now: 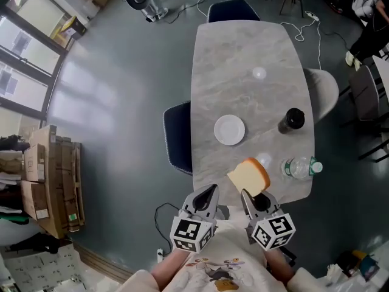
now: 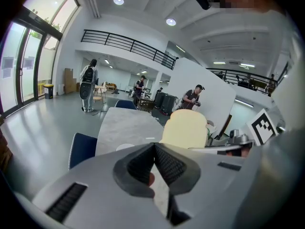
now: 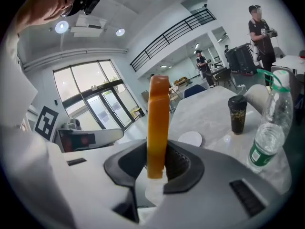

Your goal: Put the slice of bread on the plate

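Counts: 2 grippers, 1 slice of bread, 1 plate, 1 cup, 1 bottle, 3 chairs.

- Right gripper (image 1: 254,197): lower centre of the head view, at the near edge of the surface (image 1: 243,59). Jaws are clamped on the slice of bread (image 1: 249,175), gripping its lower edge. The right gripper view shows the slice edge-on and upright, with the orange-brown crust facing the camera and the pads tight on both faces.
- Left gripper (image 1: 209,192): just left of the right one, lower centre. Jaws are together with nothing between them. The left gripper view shows the pads meeting in a V.
- The bread is up in the air over the near end of the surface, touching nothing but the jaws.
- Plate (image 1: 230,129): white, round and bare, at mid frame on the left half of the surface. It sits above and left of the bread, well apart from it.
- Black cup (image 1: 293,119): right of the plate, near the right edge.
- Clear bottle (image 1: 299,167): green label, below the cup and just right of the bread.
- Chairs: two blue chairs (image 1: 178,137), one at the left side of the surface and one at the top end, plus one pale chair (image 1: 325,90) on the right.
- Cardboard boxes (image 1: 51,181) are stacked at the far left of the frame.
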{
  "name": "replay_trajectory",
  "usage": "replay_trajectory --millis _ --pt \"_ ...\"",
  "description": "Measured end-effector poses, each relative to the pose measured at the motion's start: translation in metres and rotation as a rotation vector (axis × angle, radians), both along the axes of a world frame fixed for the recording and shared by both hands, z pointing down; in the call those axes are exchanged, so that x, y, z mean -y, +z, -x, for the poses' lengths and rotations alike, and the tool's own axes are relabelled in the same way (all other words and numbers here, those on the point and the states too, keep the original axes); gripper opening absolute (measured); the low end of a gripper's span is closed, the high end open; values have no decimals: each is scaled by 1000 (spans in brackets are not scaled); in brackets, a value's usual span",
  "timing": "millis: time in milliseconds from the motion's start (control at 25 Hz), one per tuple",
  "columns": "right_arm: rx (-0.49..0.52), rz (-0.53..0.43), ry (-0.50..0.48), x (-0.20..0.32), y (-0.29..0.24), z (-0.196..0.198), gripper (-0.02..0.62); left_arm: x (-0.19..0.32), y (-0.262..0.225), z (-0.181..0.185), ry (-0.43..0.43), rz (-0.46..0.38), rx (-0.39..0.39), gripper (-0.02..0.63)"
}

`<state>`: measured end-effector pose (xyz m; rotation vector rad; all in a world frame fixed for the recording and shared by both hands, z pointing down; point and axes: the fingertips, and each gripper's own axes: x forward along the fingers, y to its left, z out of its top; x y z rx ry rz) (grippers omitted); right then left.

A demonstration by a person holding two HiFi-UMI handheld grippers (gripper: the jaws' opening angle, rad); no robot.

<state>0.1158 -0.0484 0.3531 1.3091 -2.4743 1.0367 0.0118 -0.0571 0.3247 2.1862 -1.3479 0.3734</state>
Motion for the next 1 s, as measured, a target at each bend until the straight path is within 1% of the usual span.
replay_trajectory --millis 120,200,280,400,560,680,760,1000 --pt "-18 30 -1 6 9 -15 95 8 -1 -9 -15 4 -4 9" --pt "-37 33 -1 13 13 -18 95 17 0 -9 -21 -3 -15 9" --pt "-53 41 -7 24 21 -8 95 30 8 3 -31 -2 -20 9" --pt "-70 86 -7 39 44 9 95 48 31 22 -47 31 -28 9" --pt "-74 142 19 49 66 21 95 61 62 34 -35 82 -26 9" --pt "-85 134 15 62 72 39 95 71 79 49 -32 92 -21 9" --pt "-96 123 17 73 76 45 95 78 89 53 -29 94 -21 9" --pt "-130 105 6 96 95 41 95 91 114 48 -27 94 -26 9"
